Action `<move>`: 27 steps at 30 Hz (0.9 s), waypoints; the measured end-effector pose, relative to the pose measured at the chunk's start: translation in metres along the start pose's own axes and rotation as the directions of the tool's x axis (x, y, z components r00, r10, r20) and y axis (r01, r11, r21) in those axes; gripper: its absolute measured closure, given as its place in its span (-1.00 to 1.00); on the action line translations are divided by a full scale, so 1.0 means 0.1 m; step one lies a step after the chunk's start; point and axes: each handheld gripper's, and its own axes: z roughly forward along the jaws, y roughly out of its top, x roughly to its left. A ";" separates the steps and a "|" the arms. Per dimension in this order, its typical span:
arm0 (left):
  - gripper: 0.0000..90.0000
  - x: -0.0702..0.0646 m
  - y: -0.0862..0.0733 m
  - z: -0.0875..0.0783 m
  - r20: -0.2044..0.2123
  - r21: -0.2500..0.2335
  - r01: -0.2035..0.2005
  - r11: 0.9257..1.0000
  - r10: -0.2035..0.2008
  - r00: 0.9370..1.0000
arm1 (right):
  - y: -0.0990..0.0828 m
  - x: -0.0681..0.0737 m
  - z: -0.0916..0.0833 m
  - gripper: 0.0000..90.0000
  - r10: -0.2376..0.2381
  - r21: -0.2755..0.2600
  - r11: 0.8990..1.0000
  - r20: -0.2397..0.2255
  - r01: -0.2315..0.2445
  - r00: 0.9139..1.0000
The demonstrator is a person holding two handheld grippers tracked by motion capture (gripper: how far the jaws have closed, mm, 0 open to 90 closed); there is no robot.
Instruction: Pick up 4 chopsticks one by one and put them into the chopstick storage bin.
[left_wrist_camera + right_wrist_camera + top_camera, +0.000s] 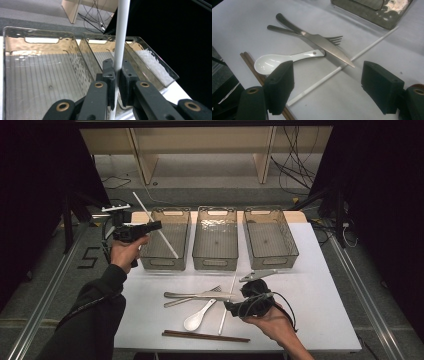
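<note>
My left gripper (pixel 156 225) is shut on a long white chopstick (pixel 155 225) and holds it slanted over the left clear bin (pixel 185 237). In the left gripper view the white chopstick (pixel 121 37) rises between the pads (pixel 110 80), crossing the bins. My right gripper (pixel 229 307) hovers open low over the table near the front right. In the right gripper view its black fingers (pixel 280 86) stand wide apart above a second white chopstick (pixel 342 67), a white ceramic spoon (pixel 274 61), a knife (pixel 322 42) and a fork (pixel 332 39).
Three clear bins stand in a row at the back, the middle (pixel 215 240) and right (pixel 270 237) ones among them. A pair of brown chopsticks (pixel 205 336) lies near the front edge. A grey utensil (pixel 257 275) lies before the right bin.
</note>
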 end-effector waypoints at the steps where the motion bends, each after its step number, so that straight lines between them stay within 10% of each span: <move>1: 0.86 0.01 0.01 0.01 -0.005 0.003 0.000 1.000 0.000 1.000 | 0.00 0.00 0.00 -0.39 0.000 0.000 1.000 -0.001 0.000 1.000; 27: 0.85 0.22 -0.03 0.41 -0.113 0.099 0.042 0.994 -0.031 0.993 | 0.00 0.01 -0.01 -0.39 -0.002 -0.009 1.000 -0.009 0.002 1.000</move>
